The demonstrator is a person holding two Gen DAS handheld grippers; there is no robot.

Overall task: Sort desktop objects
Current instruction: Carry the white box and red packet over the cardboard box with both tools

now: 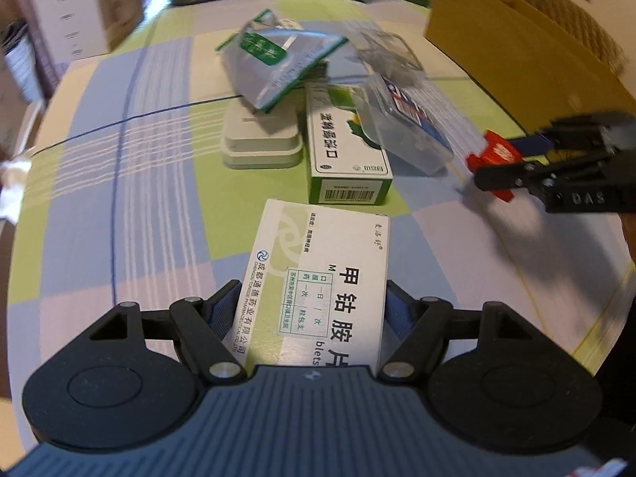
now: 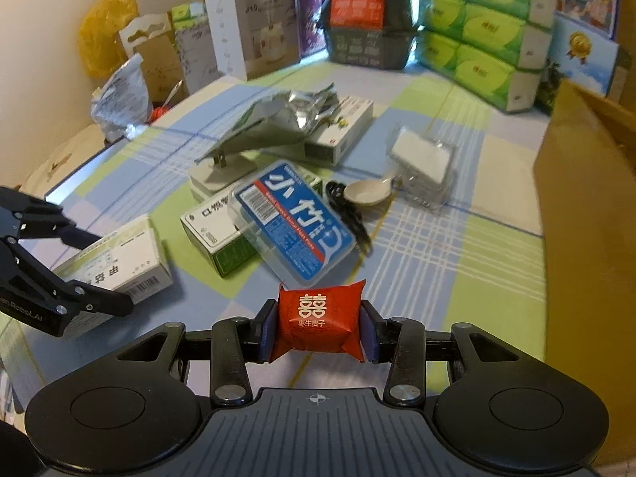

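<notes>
The left gripper (image 1: 314,310) is clamped on a white medicine box (image 1: 318,278), holding it just above the checked cloth of the counter (image 1: 131,183). The right gripper (image 2: 318,328) is squeezed tight on a small red candy packet (image 2: 318,324), also lifted clear of the cloth. Between them lies the jumble: a green-and-white medicine box (image 1: 346,147), a clear toothpick case with a blue label (image 2: 296,224) leaning on it, a silver foil pouch (image 1: 274,67) and a white charger (image 1: 262,143).
</notes>
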